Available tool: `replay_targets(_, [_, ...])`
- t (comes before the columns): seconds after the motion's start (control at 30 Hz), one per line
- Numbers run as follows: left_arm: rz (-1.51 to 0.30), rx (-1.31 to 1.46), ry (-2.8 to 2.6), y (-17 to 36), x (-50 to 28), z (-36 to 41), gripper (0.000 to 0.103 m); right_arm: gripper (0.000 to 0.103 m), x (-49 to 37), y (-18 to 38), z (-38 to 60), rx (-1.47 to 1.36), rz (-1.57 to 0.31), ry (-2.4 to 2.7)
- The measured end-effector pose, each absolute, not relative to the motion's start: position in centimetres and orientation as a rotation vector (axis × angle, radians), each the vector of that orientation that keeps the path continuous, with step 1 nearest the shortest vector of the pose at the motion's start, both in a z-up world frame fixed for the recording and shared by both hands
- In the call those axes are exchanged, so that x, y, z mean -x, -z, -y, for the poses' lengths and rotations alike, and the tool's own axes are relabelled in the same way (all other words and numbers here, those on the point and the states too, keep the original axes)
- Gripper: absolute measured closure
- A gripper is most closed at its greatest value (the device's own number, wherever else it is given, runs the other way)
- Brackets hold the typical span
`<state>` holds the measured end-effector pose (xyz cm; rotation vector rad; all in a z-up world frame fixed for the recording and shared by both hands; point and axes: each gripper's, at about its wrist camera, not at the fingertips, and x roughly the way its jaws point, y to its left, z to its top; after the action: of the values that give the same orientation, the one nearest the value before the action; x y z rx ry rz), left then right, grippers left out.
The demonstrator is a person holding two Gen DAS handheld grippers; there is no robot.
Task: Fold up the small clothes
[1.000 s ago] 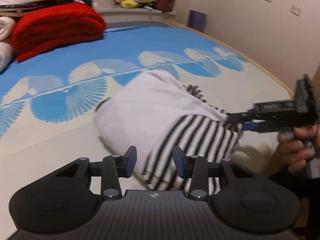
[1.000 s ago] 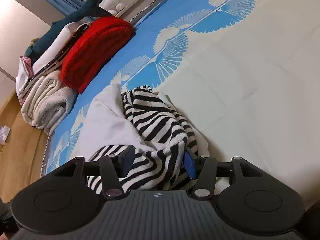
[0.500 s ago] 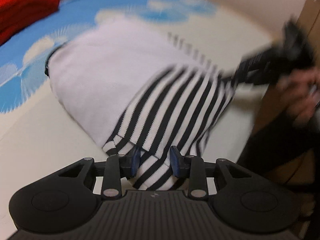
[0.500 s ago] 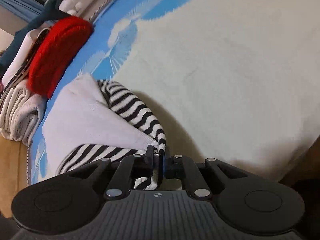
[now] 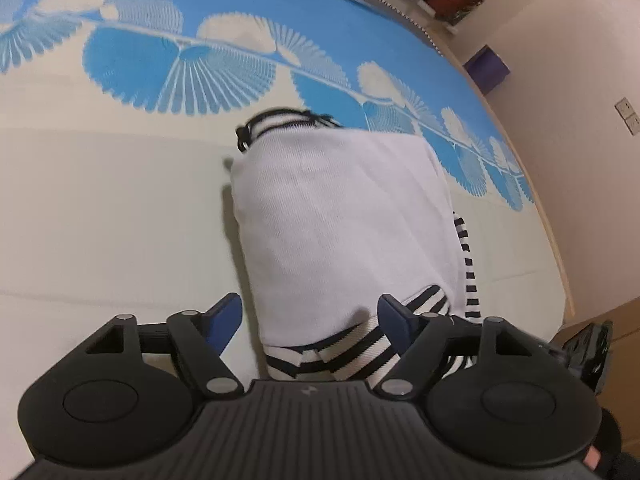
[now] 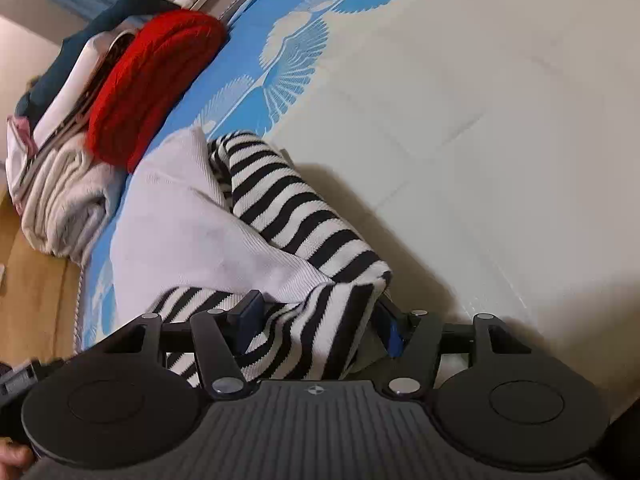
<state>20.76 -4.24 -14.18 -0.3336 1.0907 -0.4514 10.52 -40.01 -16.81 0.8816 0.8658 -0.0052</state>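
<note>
In the left wrist view the left tongs [image 5: 310, 320] stand wide open at the bottom centre of the frame, their two blue-tipped fingers [image 5: 226, 316] spread apart on either side of the near striped hem of a small garment [image 5: 344, 220], not pinching it. The garment lies on the bed [image 5: 100, 208], in the middle of the frame, its white body uppermost, with a black-and-white striped collar at its far end and a striped sleeve edge along its right side. The bed cover is cream near the camera and bright blue with pale fan shapes toward the top of the frame. At the lower right edge a dark part of the other tool shows. In the right wrist view the right tongs [image 6: 318, 328] are also open, at the bottom centre, and a bunched striped fold of the garment [image 6: 280, 208] lies between the fingers [image 6: 248, 320], which stand apart from each other around it; whether the pads press the cloth cannot be told. The white part of the garment spreads toward the left of that frame. Beyond it, at the upper left, a folded red blanket [image 6: 148, 88] rests on the blue part of the bed beside a stack of pale towels [image 6: 60, 196].
</note>
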Motion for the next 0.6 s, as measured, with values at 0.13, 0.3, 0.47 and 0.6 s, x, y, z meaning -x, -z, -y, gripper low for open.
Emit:
replay_targets(0.13, [-1.12,0.351,0.466,15.0,-21.4,4.9,0.02,0.077,-10.3,16.5,39.6,-0.849,-0.861,-0.007])
replay_targets(0.3, [-1.129,0.336,0.454,15.6,-21.7,5.4,0.021,0.084,-9.4,17.0,40.1,-1.093,-0.888,-0.047])
replay_targets(0.47, [-1.145,0.259,0.486,15.4,-21.7,5.6,0.036,0.079,-8.9,16.0,38.9,-1.038,-0.959,-0.02])
replay_targets(0.6, [-1.124,0.183,0.473,14.8,-21.2,6.0,0.035,0.063,-9.2,14.4,39.0,-0.95,-1.043,0.092])
